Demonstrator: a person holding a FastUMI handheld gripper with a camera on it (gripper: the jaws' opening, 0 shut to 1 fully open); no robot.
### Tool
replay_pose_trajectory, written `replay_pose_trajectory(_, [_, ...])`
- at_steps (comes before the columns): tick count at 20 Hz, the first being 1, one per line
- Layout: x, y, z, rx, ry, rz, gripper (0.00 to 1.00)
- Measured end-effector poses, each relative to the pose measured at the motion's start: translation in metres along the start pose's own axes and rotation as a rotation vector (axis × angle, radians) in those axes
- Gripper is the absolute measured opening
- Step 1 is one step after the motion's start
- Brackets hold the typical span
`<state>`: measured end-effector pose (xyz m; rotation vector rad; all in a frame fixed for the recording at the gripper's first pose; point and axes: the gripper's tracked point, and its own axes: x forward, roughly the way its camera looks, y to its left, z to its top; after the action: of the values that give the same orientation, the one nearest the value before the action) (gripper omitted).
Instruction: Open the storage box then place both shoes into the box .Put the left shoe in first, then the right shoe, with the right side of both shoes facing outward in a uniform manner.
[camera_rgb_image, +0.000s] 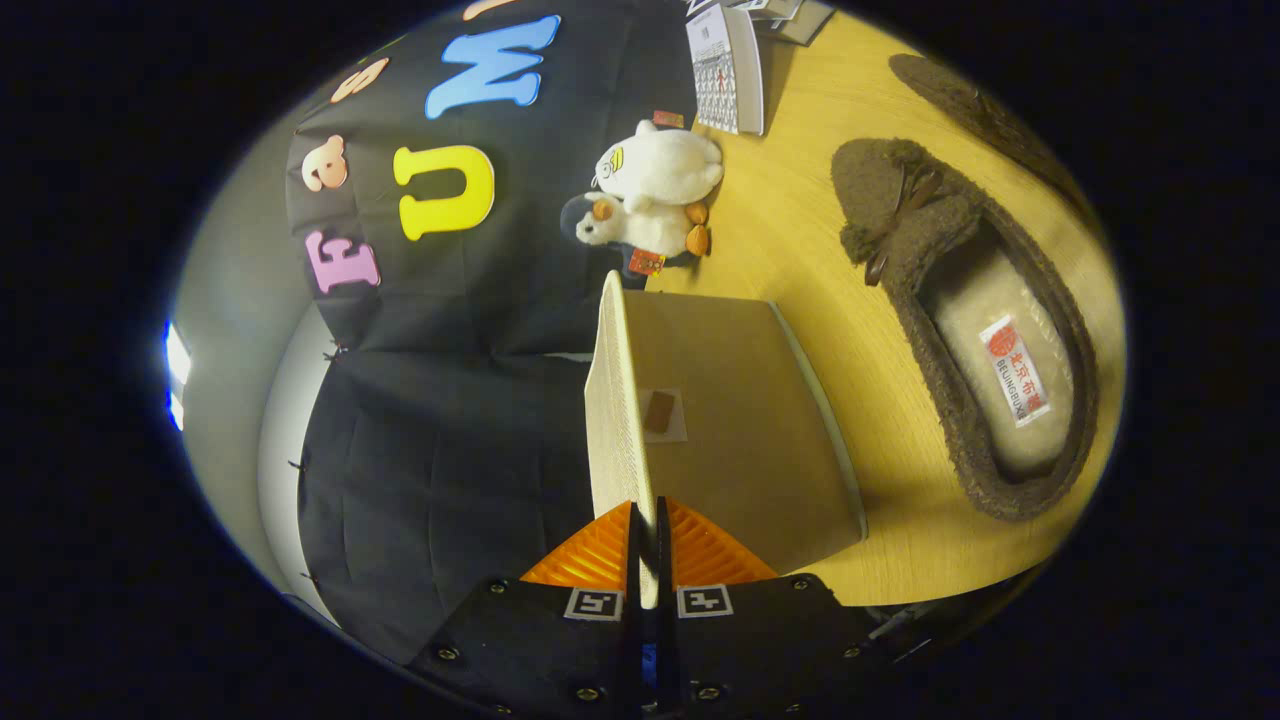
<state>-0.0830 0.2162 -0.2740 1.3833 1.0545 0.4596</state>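
Observation:
My gripper (648, 545) is shut on the thin white lid (617, 400) of the storage box, with both fingers pressed against its edge. The lid stands on edge, rising straight ahead of the fingers. Beside it, to the right, lies the box's tan inside (745, 420) with a small brown patch on it. A brown fuzzy shoe (965, 320) with a bow and a pale insole lies on the wooden table (820, 270) to the right of the box. A second brown shoe (965, 100) lies beyond the first, only partly seen.
A white plush toy (655, 195) stands on the table beyond the lid, against the black cloth wall. A desk calendar (728, 70) and some papers stand further back.

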Motion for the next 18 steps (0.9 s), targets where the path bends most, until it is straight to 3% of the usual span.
replay_pose_trajectory(4, [-0.008,0.015,-0.006,-0.091,0.002,-0.024,0.00])
replay_pose_trajectory(10, [-0.009,0.081,-0.006,-0.178,0.014,0.033,0.00])
replay_pose_trajectory(18, [0.010,0.145,-0.020,-0.322,0.006,-0.016,0.00])
